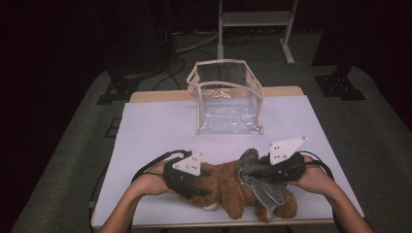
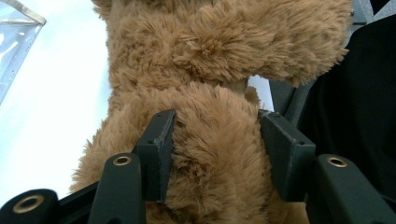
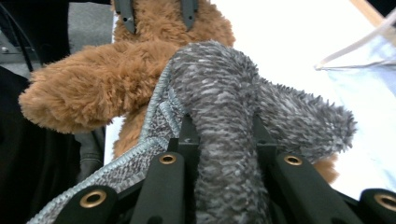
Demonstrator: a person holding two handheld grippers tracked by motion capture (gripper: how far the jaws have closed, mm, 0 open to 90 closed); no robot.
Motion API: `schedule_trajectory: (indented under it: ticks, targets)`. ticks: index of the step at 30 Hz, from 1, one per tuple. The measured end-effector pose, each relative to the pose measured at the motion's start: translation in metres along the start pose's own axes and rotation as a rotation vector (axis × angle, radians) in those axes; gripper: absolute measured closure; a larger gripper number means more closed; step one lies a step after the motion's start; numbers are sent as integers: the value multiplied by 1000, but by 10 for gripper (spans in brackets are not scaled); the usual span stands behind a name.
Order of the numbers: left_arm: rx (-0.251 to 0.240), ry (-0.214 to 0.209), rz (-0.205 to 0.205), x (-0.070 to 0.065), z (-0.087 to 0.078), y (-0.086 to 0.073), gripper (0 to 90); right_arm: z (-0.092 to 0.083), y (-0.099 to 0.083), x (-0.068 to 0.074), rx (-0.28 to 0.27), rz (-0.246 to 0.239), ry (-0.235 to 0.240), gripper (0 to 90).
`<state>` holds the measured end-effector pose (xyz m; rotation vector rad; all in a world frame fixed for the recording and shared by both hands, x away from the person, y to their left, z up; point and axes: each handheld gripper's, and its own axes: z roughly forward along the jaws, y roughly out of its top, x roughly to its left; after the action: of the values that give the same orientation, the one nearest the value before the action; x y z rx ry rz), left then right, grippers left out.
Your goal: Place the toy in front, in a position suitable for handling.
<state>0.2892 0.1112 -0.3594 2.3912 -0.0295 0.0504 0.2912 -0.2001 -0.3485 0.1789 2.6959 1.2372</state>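
Between 2 clamping tongs, left and right: fluffy brown teddy, grey knit garment.

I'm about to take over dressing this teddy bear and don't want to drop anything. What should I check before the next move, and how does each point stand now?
1. Left gripper clamped on the teddy bear: ok, both pads press into the brown plush.
2. Right gripper gripping the grey fuzzy garment: ok, a fold sits pinched between its jaws.
3. Garment lying against the bear: ok, it drapes over the bear's right end in the high view.
4. Garment opening lined up with a limb: cannot tell, the fold hides it.
5. Bear supported on the white table cover: ok, though it lies close to the near edge.
6. Clear plastic bag out of the way: ok, standing behind, apart from the bear.
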Motion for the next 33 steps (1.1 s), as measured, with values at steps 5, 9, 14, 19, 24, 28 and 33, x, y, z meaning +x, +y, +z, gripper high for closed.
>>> schedule_trajectory:
  ticks: [5,9,14,19,24,28,33]
  targets:
    - [6,2,10,0,-3,3,450,9,-5,8,11,1,24,724]
    - [-1,7,15,3,-6,10,428,10,-9,12,13,4,33,724]
    - [-1,15,10,12,-10,15,408,10,-11,15,6,6,43,725]
    - [0,21,-27,20,-10,11,406,11,-13,16,-5,8,52,726]
    - [13,-6,-44,17,1,1,431,9,-12,20,4,-4,56,725]
    - [25,5,-42,12,1,0,440,2,-2,18,3,-31,27,724]
    - [38,6,-24,6,1,2,444,1,6,7,-22,-24,0,724]
